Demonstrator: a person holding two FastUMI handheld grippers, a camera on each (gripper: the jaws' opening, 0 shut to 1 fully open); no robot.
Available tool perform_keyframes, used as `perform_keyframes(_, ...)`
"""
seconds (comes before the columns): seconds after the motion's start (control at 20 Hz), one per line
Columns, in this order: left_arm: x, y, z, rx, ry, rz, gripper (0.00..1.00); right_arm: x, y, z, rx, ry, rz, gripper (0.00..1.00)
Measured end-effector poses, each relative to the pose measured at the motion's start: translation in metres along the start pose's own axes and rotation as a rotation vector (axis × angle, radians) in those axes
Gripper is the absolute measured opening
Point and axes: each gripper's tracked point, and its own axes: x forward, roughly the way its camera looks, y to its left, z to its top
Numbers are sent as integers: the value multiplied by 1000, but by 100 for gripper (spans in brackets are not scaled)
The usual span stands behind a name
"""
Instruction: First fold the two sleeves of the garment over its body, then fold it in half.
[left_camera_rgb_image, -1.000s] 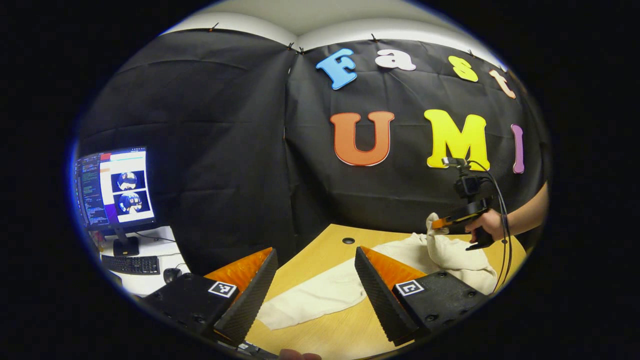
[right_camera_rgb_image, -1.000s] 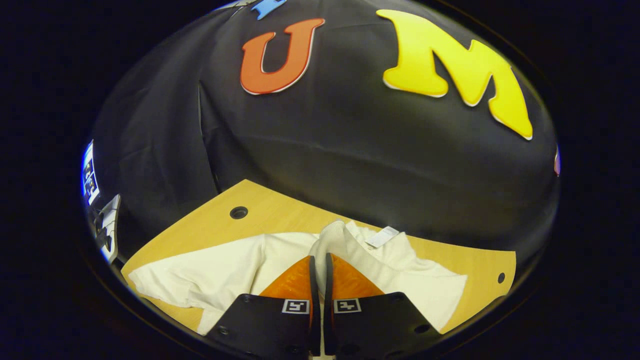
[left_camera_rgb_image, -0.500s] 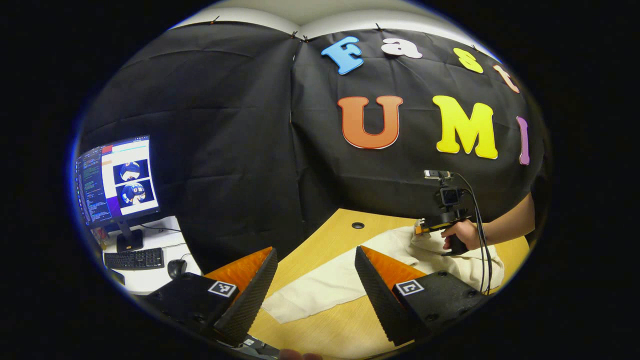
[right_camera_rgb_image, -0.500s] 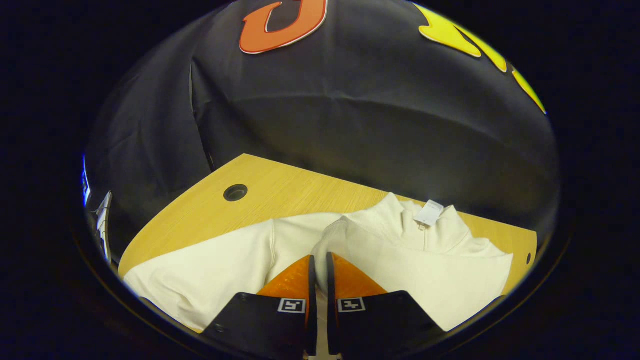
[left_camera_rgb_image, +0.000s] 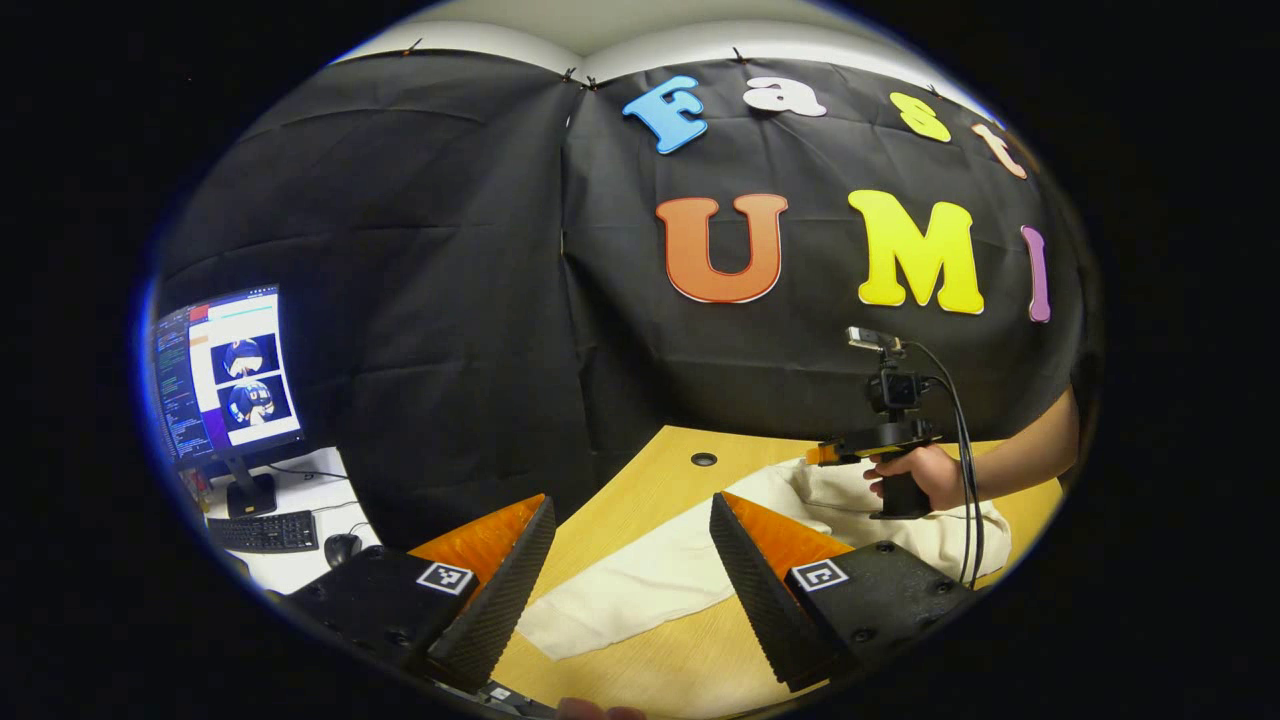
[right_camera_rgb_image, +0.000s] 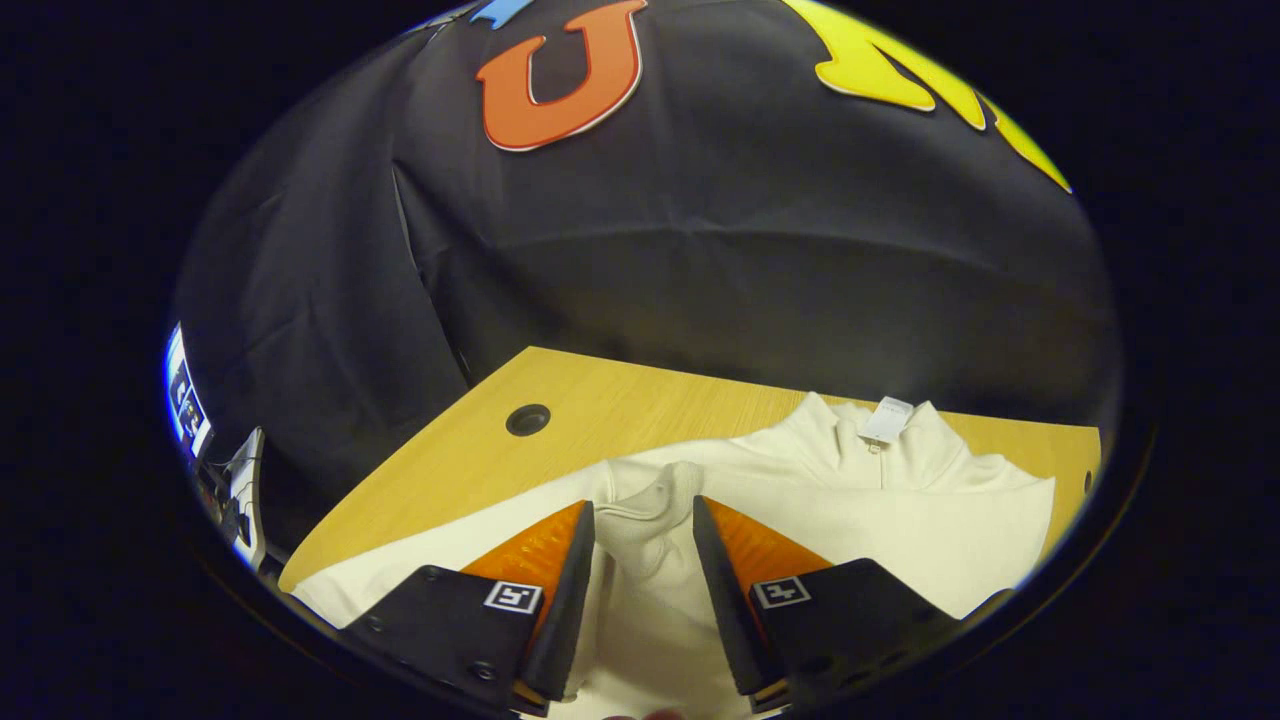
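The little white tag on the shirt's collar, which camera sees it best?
The right gripper view. There the tag sits in plain sight at the collar of the shirt, facing the camera. In the left gripper view the shirt lies farther off, partly behind a hand, and the tag can't be made out.

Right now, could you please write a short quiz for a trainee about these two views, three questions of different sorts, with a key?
1. True or false: the right tool is shut on the sleeve.
2. The left tool is: A) open, holding nothing; B) shut on a cuff.
3. Fill in: the garment lies on a wooden ____.

Key: 1 false; 2 A; 3 table.
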Motion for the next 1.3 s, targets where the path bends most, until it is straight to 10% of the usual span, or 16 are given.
perform_keyframes(0.4, -10, 7, -19, 35, -6, -25, 99, -118, -2, 48, -76, -208, 6, 76)
perform_keyframes(1.3, 2, 70, -136, 115, 148, -57, 100, -396, -7, 47, -142, -420, -4, 81)
